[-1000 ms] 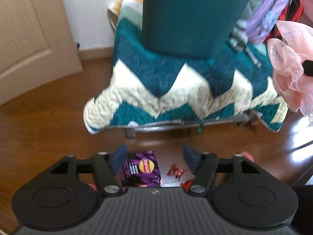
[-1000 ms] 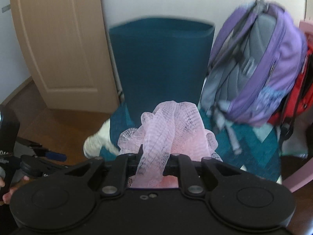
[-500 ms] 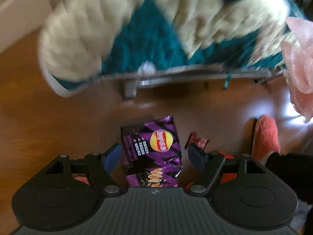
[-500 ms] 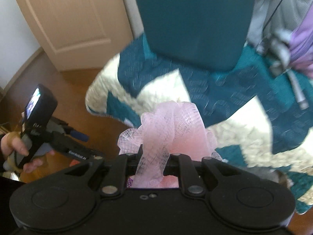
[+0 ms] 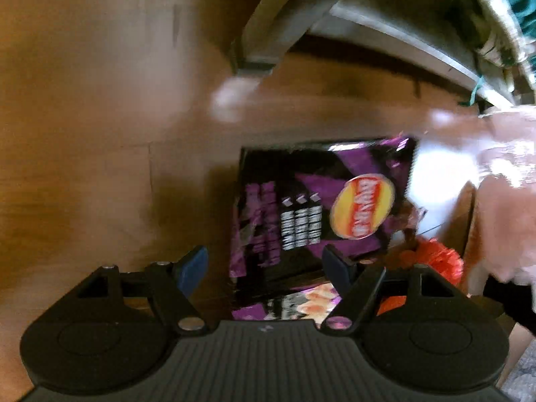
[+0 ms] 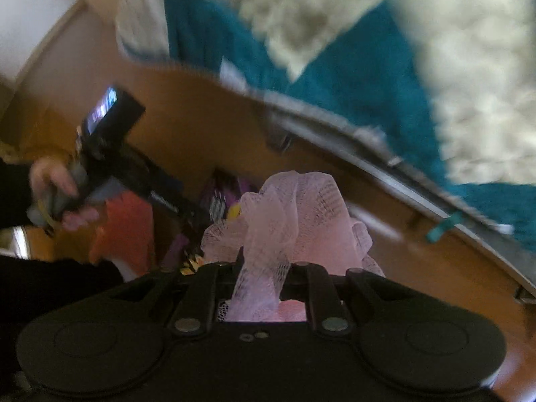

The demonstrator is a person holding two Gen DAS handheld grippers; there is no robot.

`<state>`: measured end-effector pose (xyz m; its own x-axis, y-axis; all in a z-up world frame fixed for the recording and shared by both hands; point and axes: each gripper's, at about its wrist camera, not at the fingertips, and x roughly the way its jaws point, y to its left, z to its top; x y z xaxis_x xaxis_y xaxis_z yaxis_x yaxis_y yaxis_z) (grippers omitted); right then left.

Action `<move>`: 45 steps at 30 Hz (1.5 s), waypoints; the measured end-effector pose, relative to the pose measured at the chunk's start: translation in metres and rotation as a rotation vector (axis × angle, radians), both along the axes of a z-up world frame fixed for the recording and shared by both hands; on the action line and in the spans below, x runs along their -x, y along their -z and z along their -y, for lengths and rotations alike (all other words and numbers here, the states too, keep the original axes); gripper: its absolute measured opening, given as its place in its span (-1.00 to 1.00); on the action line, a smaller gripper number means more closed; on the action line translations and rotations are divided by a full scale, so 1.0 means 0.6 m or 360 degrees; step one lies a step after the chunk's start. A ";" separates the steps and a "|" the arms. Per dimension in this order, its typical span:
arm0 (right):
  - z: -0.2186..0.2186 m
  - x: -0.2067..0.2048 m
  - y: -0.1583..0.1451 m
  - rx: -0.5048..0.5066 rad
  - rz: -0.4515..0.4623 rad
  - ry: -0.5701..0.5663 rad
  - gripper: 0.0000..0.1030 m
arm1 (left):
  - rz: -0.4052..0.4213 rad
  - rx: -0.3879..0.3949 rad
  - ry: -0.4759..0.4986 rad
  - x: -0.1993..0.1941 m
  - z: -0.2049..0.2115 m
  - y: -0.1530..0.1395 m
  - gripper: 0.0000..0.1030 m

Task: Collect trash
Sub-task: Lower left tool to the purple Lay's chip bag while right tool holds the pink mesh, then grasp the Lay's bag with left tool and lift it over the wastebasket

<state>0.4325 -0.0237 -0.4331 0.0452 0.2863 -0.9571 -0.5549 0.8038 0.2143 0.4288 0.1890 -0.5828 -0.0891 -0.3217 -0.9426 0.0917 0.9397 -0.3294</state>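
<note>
the left hand-held gripper [image 5: 264, 266] pointed steeply down at the wooden floor [image 5: 100, 117] with its jaws spread wide and nothing pressed between its blue pads [image 5: 192, 264]. a purple chip bag [image 5: 311, 214] lay flat on the floor below it, the yellow and red logo facing up; the bag sat between the two fingers in the left wrist view, and whether either pad touched it could not be told. just to the right of the bag was something crumpled and red-orange [image 5: 435, 261], too blurred to name. beyond the bag stood a grey metal frame leg [image 5: 268, 33], with a teal and cream quilt [image 5: 502, 6] hanging over the rail.

the right hand-held gripper [image 6: 263, 268] was clenched on a bunch of pink mesh netting [image 6: 294, 214], which rose in folds above the fingers. in the right wrist view the person's left hand [image 6: 53, 184] gripped the other tool's handle at the left, with the chip bag [image 6: 221, 197] partly hidden behind the netting. the quilt [image 6: 351, 67] filled the upper part of that view, heavily blurred.
</note>
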 end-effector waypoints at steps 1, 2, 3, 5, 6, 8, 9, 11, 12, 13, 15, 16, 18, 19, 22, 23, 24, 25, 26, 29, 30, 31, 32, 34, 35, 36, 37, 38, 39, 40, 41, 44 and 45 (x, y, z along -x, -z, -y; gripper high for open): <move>-0.008 -0.001 0.025 0.0027 -0.0028 -0.0010 -0.74 | -0.0010 0.0003 0.0019 0.003 -0.001 0.012 0.45; -0.016 -0.001 0.049 0.0051 -0.0057 -0.0022 -0.74 | -0.0021 0.0005 0.0033 0.004 -0.002 0.021 0.45; -0.023 0.000 0.071 0.0074 -0.0080 -0.0034 -0.74 | -0.0030 0.0008 0.0041 0.006 -0.004 0.028 0.45; -0.035 0.000 0.107 0.0099 -0.0129 -0.0051 -0.74 | -0.0054 0.0017 0.0043 0.007 -0.007 0.046 0.45; -0.038 0.002 0.124 0.0108 -0.0147 -0.0056 -0.74 | -0.0067 0.0028 0.0038 0.007 -0.010 0.055 0.45; -0.044 0.003 0.153 0.0130 -0.0186 -0.0061 -0.74 | -0.0085 0.0053 0.0020 0.007 -0.012 0.070 0.45; -0.048 0.006 0.168 0.0143 -0.0203 -0.0061 -0.74 | -0.0090 0.0070 0.0014 0.006 -0.011 0.075 0.49; -0.055 0.004 0.187 0.0162 -0.0220 -0.0069 -0.74 | -0.0053 0.0109 0.0004 0.004 -0.007 0.074 0.49; -0.059 0.006 0.196 0.0173 -0.0225 -0.0070 -0.74 | -0.0051 0.0122 -0.0011 0.001 -0.005 0.074 0.49; -0.062 0.007 0.201 0.0177 -0.0233 -0.0069 -0.74 | -0.0057 0.0143 -0.0036 -0.001 -0.004 0.075 0.49; -0.064 0.009 0.209 0.0183 -0.0240 -0.0075 -0.74 | -0.0070 0.0164 -0.0096 -0.005 -0.002 0.075 0.39; -0.063 0.009 0.212 0.0189 -0.0241 -0.0079 -0.74 | -0.0061 0.0160 -0.0111 -0.007 0.001 0.073 0.32; -0.057 0.011 0.215 0.0203 -0.0238 -0.0082 -0.74 | -0.0024 0.0109 -0.0086 -0.007 0.013 0.063 -0.11; -0.055 0.011 0.219 0.0206 -0.0237 -0.0076 -0.74 | -0.0016 0.0096 -0.0075 -0.005 0.017 0.059 -0.21; -0.050 0.014 0.221 0.0204 -0.0226 -0.0059 -0.74 | -0.0007 0.0113 -0.0093 0.005 0.022 0.049 -0.51; -0.047 0.016 0.218 0.0197 -0.0223 -0.0052 -0.74 | -0.0002 0.0111 -0.0095 0.008 0.022 0.045 -0.57; -0.044 0.017 0.215 0.0193 -0.0221 -0.0044 -0.74 | 0.0004 0.0104 -0.0091 0.013 0.027 0.039 -0.70; -0.042 0.020 0.211 0.0192 -0.0216 -0.0037 -0.74 | 0.0015 0.0104 -0.0083 0.018 0.030 0.031 -0.74; -0.039 0.024 0.206 0.0189 -0.0211 -0.0032 -0.74 | 0.0038 0.0101 -0.0067 0.023 0.031 0.020 -0.77; -0.029 0.030 0.187 0.0183 -0.0192 -0.0018 -0.74 | 0.0107 0.0049 0.0007 0.038 0.046 -0.012 -0.81; -0.025 0.034 0.178 0.0177 -0.0183 -0.0012 -0.74 | 0.0131 0.0032 0.0025 0.042 0.048 -0.023 -0.82; -0.016 0.033 0.163 0.0173 -0.0175 -0.0006 -0.75 | 0.0152 0.0012 0.0045 0.047 0.048 -0.034 -0.82; -0.009 0.037 0.155 0.0168 -0.0167 0.0002 -0.75 | 0.0170 -0.0018 0.0073 0.049 0.050 -0.046 -0.82; 0.002 0.048 0.128 0.0159 -0.0140 0.0013 -0.76 | 0.0215 -0.0068 0.0123 0.056 0.051 -0.070 -0.83; 0.010 0.052 0.112 0.0154 -0.0127 0.0013 -0.76 | 0.0242 -0.0055 0.0128 0.060 0.049 -0.088 -0.85; 0.016 0.059 0.096 0.0146 -0.0110 0.0016 -0.77 | 0.0265 -0.0066 0.0135 0.063 0.047 -0.108 -0.86; 0.021 0.067 0.075 0.0135 -0.0088 0.0022 -0.77 | 0.0281 -0.0086 0.0151 0.069 0.049 -0.116 -0.86; 0.027 0.074 0.055 0.0124 -0.0066 0.0026 -0.77 | 0.0294 -0.0101 0.0168 0.065 0.054 -0.132 -0.88; 0.031 0.080 0.035 0.0113 -0.0040 0.0028 -0.77 | 0.0323 -0.0126 0.0187 0.068 0.055 -0.150 -0.90; 0.037 0.087 0.014 0.0102 -0.0012 0.0032 -0.77 | 0.0364 -0.0155 0.0210 0.071 0.057 -0.171 -0.90; 0.041 0.094 -0.007 0.0088 0.0017 0.0041 -0.77 | 0.0393 -0.0173 0.0225 0.076 0.057 -0.191 -0.91; 0.051 0.110 -0.073 0.0042 0.0112 0.0097 -0.78 | 0.0461 -0.0216 0.0228 0.080 0.056 -0.250 -0.92; 0.057 0.117 -0.098 0.0023 0.0146 0.0122 -0.78 | 0.0488 -0.0236 0.0232 0.086 0.057 -0.268 -0.92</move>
